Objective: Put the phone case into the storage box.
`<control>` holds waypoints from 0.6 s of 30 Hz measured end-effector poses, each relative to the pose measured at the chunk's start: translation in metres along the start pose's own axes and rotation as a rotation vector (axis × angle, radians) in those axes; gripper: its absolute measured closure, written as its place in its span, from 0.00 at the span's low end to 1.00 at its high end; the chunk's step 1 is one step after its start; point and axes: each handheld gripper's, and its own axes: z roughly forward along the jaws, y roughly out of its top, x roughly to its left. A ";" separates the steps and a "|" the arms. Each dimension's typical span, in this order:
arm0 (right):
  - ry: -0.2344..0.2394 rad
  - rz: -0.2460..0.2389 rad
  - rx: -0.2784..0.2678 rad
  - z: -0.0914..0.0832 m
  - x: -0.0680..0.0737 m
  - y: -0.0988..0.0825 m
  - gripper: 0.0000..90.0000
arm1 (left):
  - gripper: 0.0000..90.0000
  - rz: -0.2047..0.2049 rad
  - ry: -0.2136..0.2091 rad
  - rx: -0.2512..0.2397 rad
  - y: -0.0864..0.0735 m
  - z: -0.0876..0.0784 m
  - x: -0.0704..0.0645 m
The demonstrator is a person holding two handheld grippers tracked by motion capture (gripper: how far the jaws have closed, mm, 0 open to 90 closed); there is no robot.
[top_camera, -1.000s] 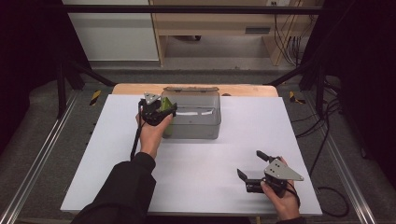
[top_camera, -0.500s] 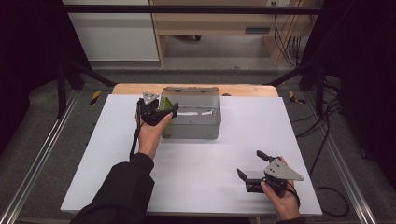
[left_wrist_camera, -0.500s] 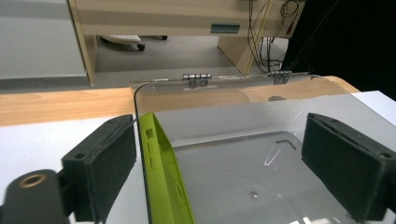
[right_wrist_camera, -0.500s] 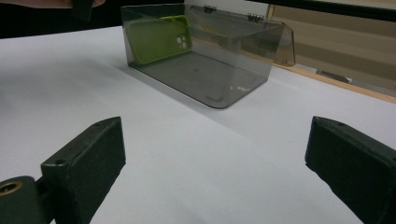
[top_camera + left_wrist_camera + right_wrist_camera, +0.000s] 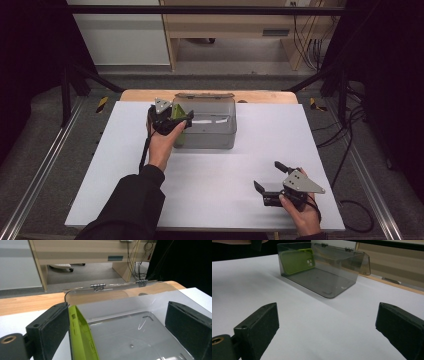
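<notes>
We are holding the left gripper (image 5: 176, 120) over the left end of the box (image 5: 210, 137), its jaws just opening and now standing wide apart. The green case (image 5: 81, 336) is leaning on edge inside the box against its left wall, just beside one jaw. Our right gripper (image 5: 272, 182) is resting near the table (image 5: 210, 200) edge, jaws apart and holding nothing.

Low in the frame the right gripper (image 5: 327, 332) holds its two black jaws wide apart over the bare white table (image 5: 317, 322). At upper centre stands a smoky clear box (image 5: 329, 277), lid open behind it, a green phone case (image 5: 297, 263) leaning inside against its left wall.
</notes>
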 end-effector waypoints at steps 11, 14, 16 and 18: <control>0.001 0.000 -0.001 0.000 0.000 0.000 0.06 | 0.06 0.041 -0.052 -0.031 0.001 -0.002 -0.007; 0.002 0.000 -0.001 0.000 0.000 0.000 0.06 | 0.07 0.052 -0.066 -0.036 0.002 -0.003 -0.011; 0.002 0.000 -0.001 0.000 0.000 0.000 0.06 | 0.06 0.059 -0.073 -0.041 0.002 -0.004 -0.013; 0.002 0.000 -0.003 0.000 0.000 0.000 0.06 | 0.06 0.071 -0.081 -0.043 0.003 -0.005 -0.016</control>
